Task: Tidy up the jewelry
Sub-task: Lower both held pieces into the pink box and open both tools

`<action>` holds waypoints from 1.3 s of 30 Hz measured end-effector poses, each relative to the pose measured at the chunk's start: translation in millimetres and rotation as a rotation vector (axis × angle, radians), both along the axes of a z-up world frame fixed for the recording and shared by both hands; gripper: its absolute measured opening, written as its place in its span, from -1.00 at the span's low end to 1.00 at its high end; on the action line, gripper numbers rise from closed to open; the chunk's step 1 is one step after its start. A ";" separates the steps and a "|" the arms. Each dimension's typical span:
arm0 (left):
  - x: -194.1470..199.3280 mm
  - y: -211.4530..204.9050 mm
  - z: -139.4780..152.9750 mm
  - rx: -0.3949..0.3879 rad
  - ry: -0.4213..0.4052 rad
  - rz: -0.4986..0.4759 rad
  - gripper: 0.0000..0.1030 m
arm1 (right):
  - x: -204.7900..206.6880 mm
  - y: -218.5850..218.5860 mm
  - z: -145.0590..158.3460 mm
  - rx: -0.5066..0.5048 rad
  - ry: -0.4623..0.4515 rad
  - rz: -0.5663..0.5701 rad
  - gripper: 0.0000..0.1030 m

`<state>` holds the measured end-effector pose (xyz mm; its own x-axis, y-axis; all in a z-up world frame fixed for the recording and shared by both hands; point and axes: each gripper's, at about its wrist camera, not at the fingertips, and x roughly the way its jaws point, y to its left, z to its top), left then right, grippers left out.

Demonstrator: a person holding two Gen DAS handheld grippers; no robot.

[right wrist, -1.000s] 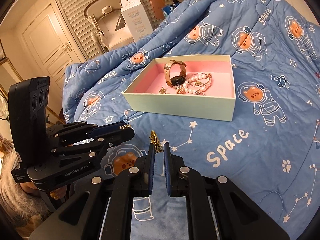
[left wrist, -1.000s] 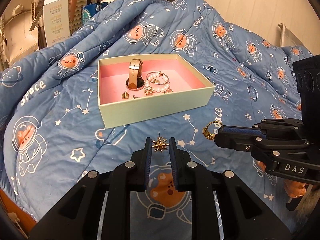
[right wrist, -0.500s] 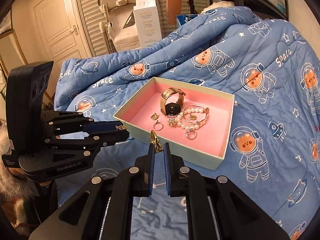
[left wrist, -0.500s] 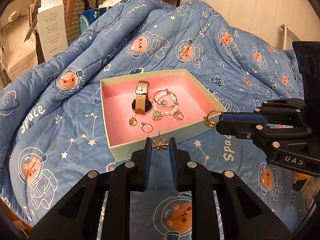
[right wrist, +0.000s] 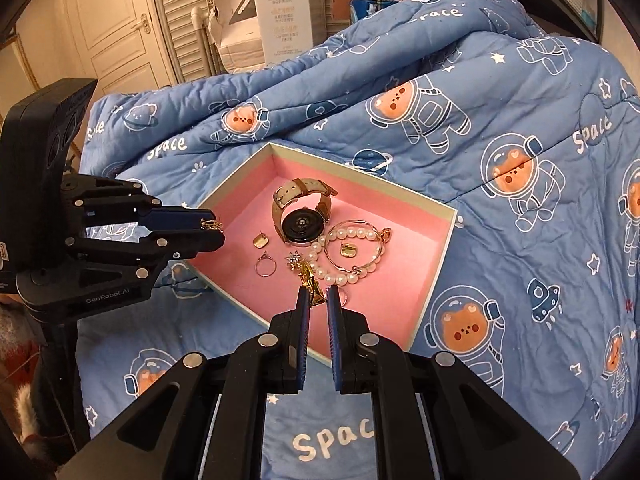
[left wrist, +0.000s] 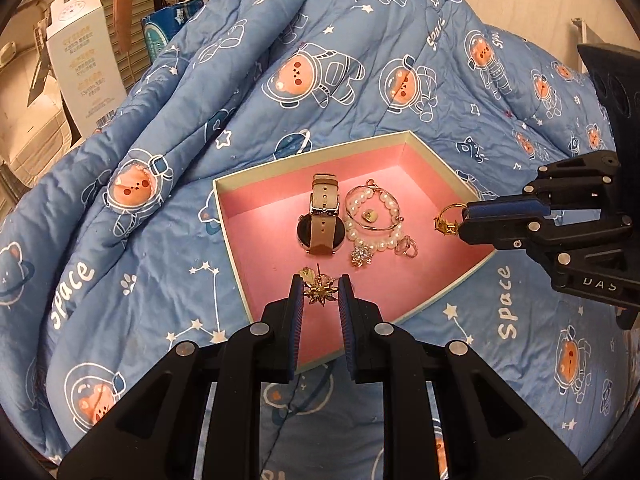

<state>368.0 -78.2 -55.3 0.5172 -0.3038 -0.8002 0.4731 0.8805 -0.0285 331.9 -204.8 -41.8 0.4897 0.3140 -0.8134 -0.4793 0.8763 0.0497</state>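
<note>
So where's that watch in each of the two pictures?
Left wrist view: the watch lies mid-frame in the box, left of the pearl bracelet.
Right wrist view: the watch lies above centre, upper left of the same bracelet.
Shared landmark: that bracelet.

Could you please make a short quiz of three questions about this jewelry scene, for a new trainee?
1. True or false: the left gripper holds a star-shaped gold earring.
2. Multiple choice: where does the watch lie? A) on the blue blanket B) inside the pink-lined box C) in the right gripper
3. Fill in: the right gripper is shut on a gold ____.

Key:
1. True. The earring sits between the fingertips, over the near part of the box.
2. B. The watch lies on the pink floor beside the pearl bracelet.
3. Earring, a hoop-like piece, held over the box.
</note>
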 end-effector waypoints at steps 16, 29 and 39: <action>43.7 -1.4 -15.0 -0.111 0.268 -0.074 -0.65 | 57.4 10.1 -28.0 0.062 0.329 0.072 -0.83; 42.1 -20.5 -25.9 0.111 0.308 -0.152 -0.65 | 58.3 31.2 -43.9 -0.040 0.363 0.103 -0.83; 44.9 -28.6 -28.4 0.168 0.311 -0.134 -0.64 | 62.1 42.5 -51.5 -0.059 0.352 0.093 -0.81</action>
<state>412.9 -106.9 -83.7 0.2058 -0.2034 -0.9572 0.5759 0.8160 -0.0495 394.1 -162.3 -93.2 0.1484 0.2915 -0.9450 -0.5195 0.8361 0.1763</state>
